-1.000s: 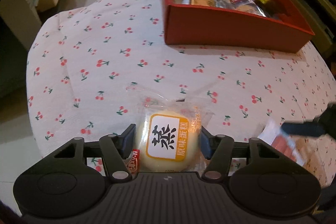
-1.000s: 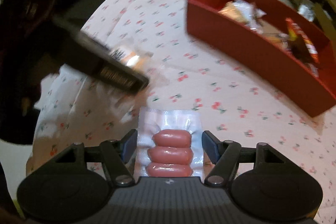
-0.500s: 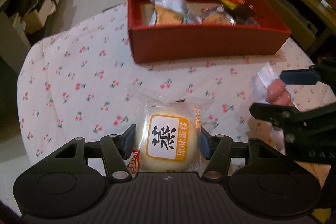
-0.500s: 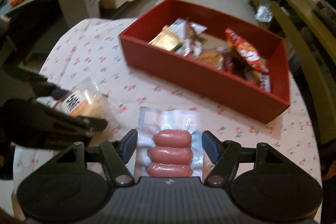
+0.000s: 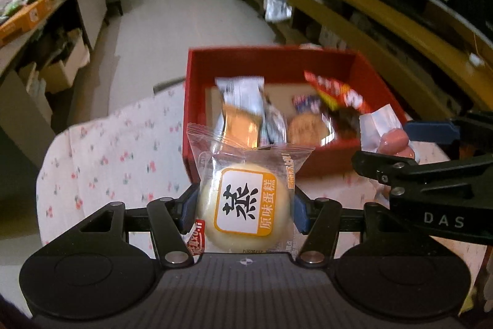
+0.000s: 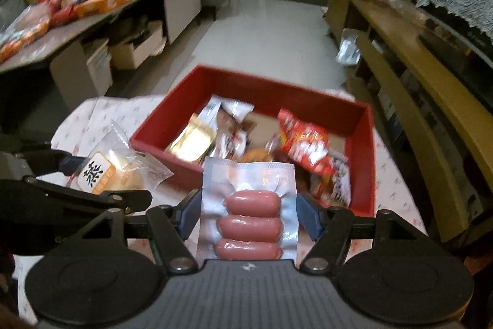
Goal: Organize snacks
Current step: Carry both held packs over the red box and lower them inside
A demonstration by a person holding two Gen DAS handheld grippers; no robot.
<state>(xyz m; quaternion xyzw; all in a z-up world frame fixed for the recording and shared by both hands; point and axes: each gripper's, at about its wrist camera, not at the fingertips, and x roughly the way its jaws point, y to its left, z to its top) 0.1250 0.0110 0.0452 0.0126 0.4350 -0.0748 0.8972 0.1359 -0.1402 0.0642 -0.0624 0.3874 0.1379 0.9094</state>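
Note:
My left gripper (image 5: 245, 207) is shut on a wrapped yellow steamed cake (image 5: 246, 205) and holds it in the air just before the red box (image 5: 197, 82). My right gripper (image 6: 248, 213) is shut on a clear pack of three sausages (image 6: 249, 215), also lifted in front of the red box (image 6: 148, 134). The box holds several snack packets (image 5: 243, 113) (image 6: 305, 144). The right gripper with the sausages shows at the right of the left wrist view (image 5: 397, 141). The cake shows at the left of the right wrist view (image 6: 101, 171).
The box stands on a round table with a cherry-print cloth (image 5: 101, 156). A long wooden bench (image 5: 385, 20) runs along the right. A counter with boxes and snacks (image 6: 77, 2) stands at the left. Pale floor (image 6: 271, 30) lies beyond the table.
Both grippers have risen and moved toward the red box with their packs. The box now sits directly ahead and closer in both views.

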